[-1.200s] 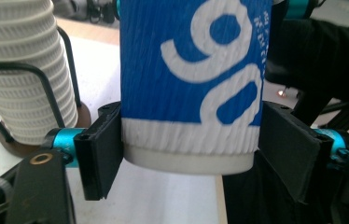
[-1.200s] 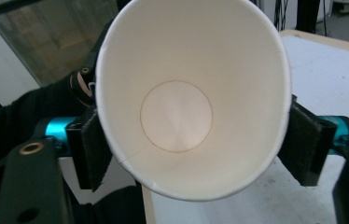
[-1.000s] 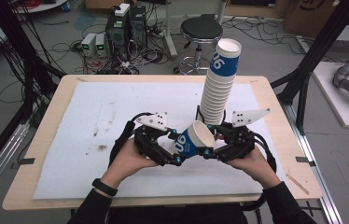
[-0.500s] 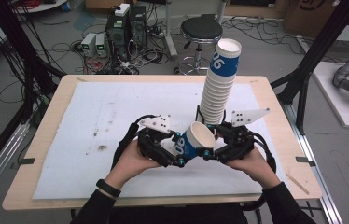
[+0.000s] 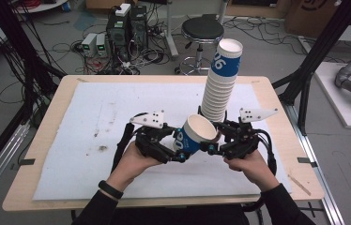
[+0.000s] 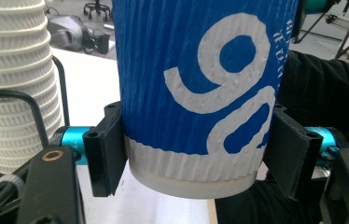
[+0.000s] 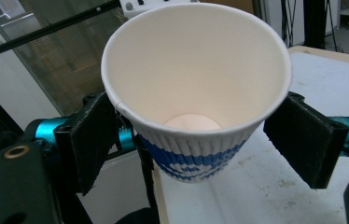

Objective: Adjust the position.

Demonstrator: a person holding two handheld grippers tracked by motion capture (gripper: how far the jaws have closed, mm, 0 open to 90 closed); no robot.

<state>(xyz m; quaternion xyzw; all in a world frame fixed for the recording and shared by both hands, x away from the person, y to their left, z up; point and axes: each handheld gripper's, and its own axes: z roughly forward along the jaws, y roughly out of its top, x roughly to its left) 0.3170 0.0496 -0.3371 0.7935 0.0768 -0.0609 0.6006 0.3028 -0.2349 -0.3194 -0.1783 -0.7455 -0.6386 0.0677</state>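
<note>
Two tongs meeting on one blue paper cup above the surface.

In the high view, the blue cup is lying tilted between both hands at about 6 o'clock from the leaning cup stack, its empty mouth facing up and right; the left tongs are gripping its lower body, the right tongs are sitting at its rim, and the white mat is covering the wooden surface. In the left gripper view, both pads are pinching the cup's ribbed base, its top cut off at 12 o'clock, the stack rising at 9 o'clock. In the right gripper view, the jaws have just been opening and are standing spread either side of the empty cup's rim, apart from it.
</note>
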